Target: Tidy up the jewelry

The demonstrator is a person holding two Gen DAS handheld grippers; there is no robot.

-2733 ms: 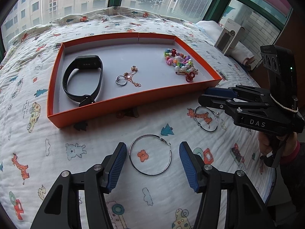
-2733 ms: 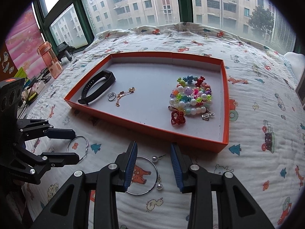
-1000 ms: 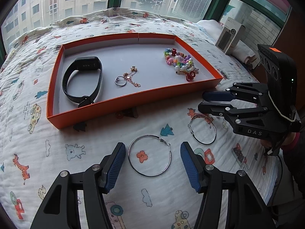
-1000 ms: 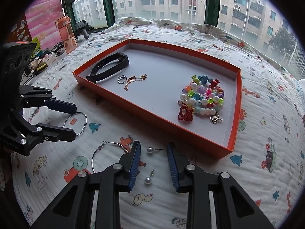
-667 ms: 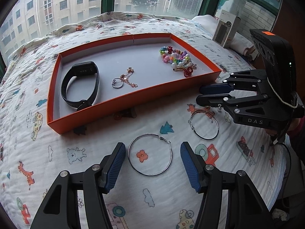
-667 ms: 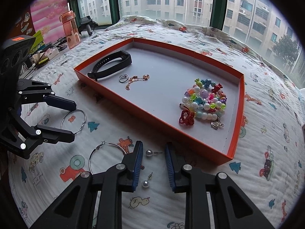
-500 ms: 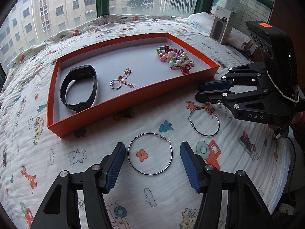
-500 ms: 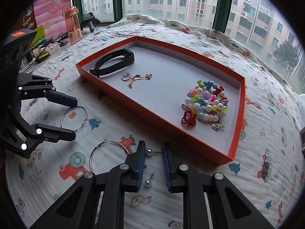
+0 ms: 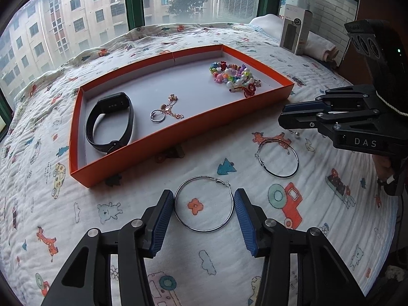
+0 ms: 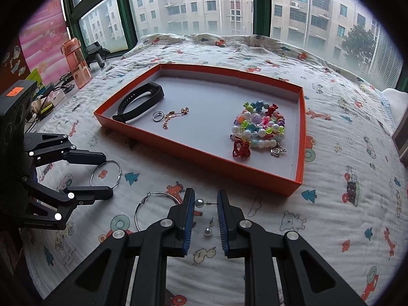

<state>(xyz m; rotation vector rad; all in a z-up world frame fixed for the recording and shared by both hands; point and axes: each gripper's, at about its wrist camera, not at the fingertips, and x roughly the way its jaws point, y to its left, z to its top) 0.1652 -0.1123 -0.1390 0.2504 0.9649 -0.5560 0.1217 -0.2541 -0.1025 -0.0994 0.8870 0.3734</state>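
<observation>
An orange tray (image 9: 178, 130) (image 10: 204, 158) on the patterned quilt holds a black wristband (image 9: 109, 122), a ring with a gold chain (image 9: 158, 116) and bead bracelets (image 10: 260, 127). A silver hoop earring (image 9: 204, 230) lies flat between the closing jaws of my left gripper (image 9: 202, 191) (image 10: 108, 176), whose pads sit just outside its rim. A second hoop (image 9: 280, 177) (image 10: 136, 216) lies to the right. My right gripper (image 10: 205, 193) (image 9: 282, 115) is narrowed on a pearl stud earring (image 10: 199, 202): the pearl touches one pad, the pin tip the other. Another pearl earring (image 10: 207, 232) lies nearer, between the fingers.
A grey box (image 9: 295, 30) and folded towels (image 9: 321, 48) stand at the far right of the bed. An orange bottle (image 10: 76, 63) and cables sit on a ledge at the left. Windows run behind the bed. A hand (image 9: 382, 165) holds the right gripper.
My left jaws have narrowed until the pads flank the hoop closely. My right jaws have drawn in onto the pearl stud. Both views have rolled a little.
</observation>
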